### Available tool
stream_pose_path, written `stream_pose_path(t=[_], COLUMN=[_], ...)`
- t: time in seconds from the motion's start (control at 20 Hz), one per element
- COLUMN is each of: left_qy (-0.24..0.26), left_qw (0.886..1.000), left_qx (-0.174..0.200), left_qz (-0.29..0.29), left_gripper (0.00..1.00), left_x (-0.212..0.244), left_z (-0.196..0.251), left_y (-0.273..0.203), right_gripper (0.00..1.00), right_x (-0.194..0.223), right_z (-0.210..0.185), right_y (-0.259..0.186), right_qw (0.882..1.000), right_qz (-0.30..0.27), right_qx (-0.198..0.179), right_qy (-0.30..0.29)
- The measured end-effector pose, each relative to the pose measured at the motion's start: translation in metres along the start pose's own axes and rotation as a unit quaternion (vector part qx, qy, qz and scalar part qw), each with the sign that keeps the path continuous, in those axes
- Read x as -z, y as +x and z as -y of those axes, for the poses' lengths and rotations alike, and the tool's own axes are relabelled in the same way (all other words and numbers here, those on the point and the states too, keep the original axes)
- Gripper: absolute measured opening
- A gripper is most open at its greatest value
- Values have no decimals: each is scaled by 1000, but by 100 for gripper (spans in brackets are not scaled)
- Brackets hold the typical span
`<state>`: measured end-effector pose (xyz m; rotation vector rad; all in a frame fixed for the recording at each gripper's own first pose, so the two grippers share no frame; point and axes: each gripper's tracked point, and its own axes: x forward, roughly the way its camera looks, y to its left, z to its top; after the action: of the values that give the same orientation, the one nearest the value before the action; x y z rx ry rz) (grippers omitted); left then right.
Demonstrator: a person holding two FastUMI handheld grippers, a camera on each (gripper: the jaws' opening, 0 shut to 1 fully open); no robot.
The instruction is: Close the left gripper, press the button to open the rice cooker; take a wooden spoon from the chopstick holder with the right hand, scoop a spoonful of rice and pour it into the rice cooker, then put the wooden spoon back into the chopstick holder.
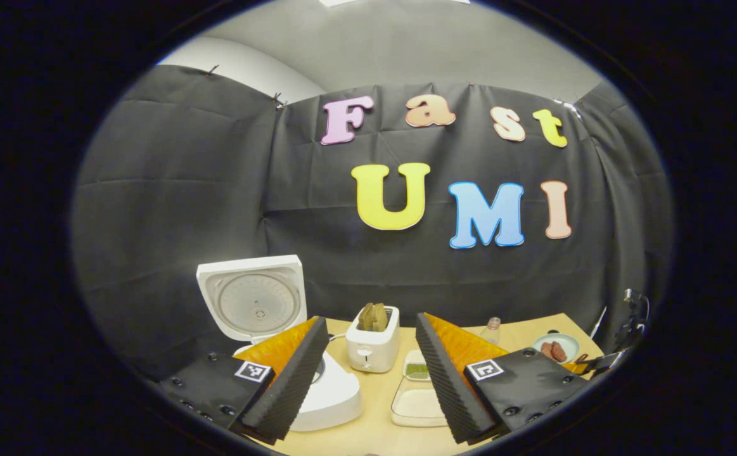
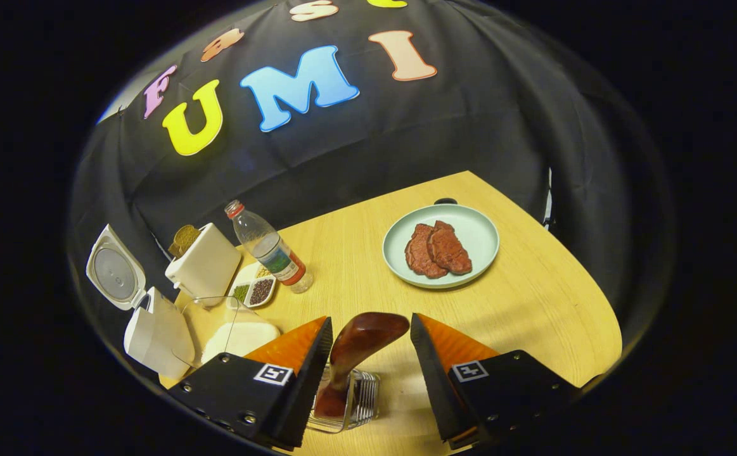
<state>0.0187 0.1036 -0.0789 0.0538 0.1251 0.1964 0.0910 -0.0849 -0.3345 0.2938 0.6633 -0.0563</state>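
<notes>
In the left gripper view the white rice cooker (image 1: pixel 333 396) stands at the lower left with its lid (image 1: pixel 254 304) raised upright. My left gripper (image 1: pixel 371 318) is open above the table, its left finger over the cooker's body. A clear box of white rice (image 1: pixel 416 402) lies between its fingers. In the right gripper view a dark wooden spoon (image 2: pixel 362 339) stands in a clear chopstick holder (image 2: pixel 362 402). My right gripper (image 2: pixel 370 318) is open with a finger on either side of the spoon's upper end, neither pressing on it. The cooker (image 2: pixel 153 335) and rice box (image 2: pixel 241 335) sit to the left.
A white toaster (image 1: pixel 373 345) with bread stands behind the rice box, beside a small dish of seasonings (image 2: pixel 254 288) and a water bottle (image 2: pixel 270 250). A pale green plate (image 2: pixel 479 234) with two meat pieces sits to the right. The wooden table's edge (image 2: pixel 596 316) curves along the right.
</notes>
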Motion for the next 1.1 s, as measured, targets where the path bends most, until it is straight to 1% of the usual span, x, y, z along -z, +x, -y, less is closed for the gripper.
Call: stream_pose_path(t=[0.05, 0.1, 0.15, 0.2, 0.25, 0.3, 0.35, 0.4, 0.45, 0.65, 0.85, 1.0, 1.1], left_qy=[1, 3, 3, 0, -4, -5, -6, -7, -8, -2, 21, 6, -1], left_qw=[1000, 1000, 1000, 1000, 1000, 1000, 999, 999, 999, 999, 998, 997, 996], left_qx=[7, 12, 15, 19, 25, 30, 33, 36, 37, 48, 62, 80, 87], left_qz=[-8, -6, 1, 3, 1, -2, -4, -2, 1, 4, 12, 17, 18], left_gripper=[96, 96, 97, 96, 96, 96, 96, 96, 96, 96, 96, 96, 96], left_x=[2, 4, 1, 0, 2, 6, 8, 8, 8, 14, 13, 10, 12], left_z=[-1, -4, -8, -10, -11, -12, -16, -19, -23, -32, -35, -33, -37], left_y=[5, 10, 16, 21, 25, 28, 30, 33, 34, 37, 34, 33, 33], right_gripper=[60, 53, 40, 27, 31, 23, 14, 14, 7, 7, 7, 7, 7], right_x=[0, -8, -5, -5, -2, -3, 2, 0, -1, -22, -60, -82, -92], right_z=[-2, -5, -2, -11, -22, -26, -29, -31, -38, -61, -88, -117, -143], right_y=[-1, -10, -11, -14, -21, -24, -29, -33, -38, -62, -94, -108, -112], right_qw=[1000, 1000, 1000, 1000, 999, 999, 999, 999, 999, 998, 993, 990, 987], right_qz=[2, 19, 25, 27, 25, 30, 30, 36, 40, 65, 110, 132, 141], right_qx=[-1, -4, 9, -6, -20, -23, -16, -13, -11, -19, -33, -43, -58], right_qy=[8, 5, -1, -5, 2, 7, 9, 10, 7, 4, -28, -40, -43])
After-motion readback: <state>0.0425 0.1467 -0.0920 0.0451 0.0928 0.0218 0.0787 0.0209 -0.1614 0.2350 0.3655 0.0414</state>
